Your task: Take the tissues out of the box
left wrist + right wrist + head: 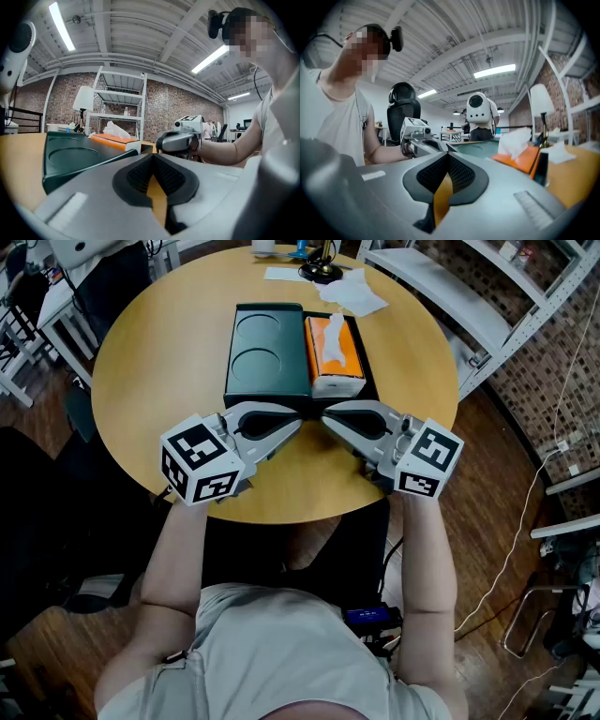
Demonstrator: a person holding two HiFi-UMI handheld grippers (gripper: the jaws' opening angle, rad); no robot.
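Tissues [335,334] of white paper poke from the orange cardboard box [321,352] in the dark green plastic tray [267,343] (right compartment); left gripper [298,420] and right gripper [325,418] sit before it, both closed empty

The round table [159,381] is seen as smooth wood, the green tray [267,381] as matt plastic, the tissue box [317,357] as cardboard, the tissue [335,332] as soft crumpled paper.

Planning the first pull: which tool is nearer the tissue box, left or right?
Right. The right tool sits just in front of the tissue box, at its near end; the left tool lies further left, in front of the tray's empty half.
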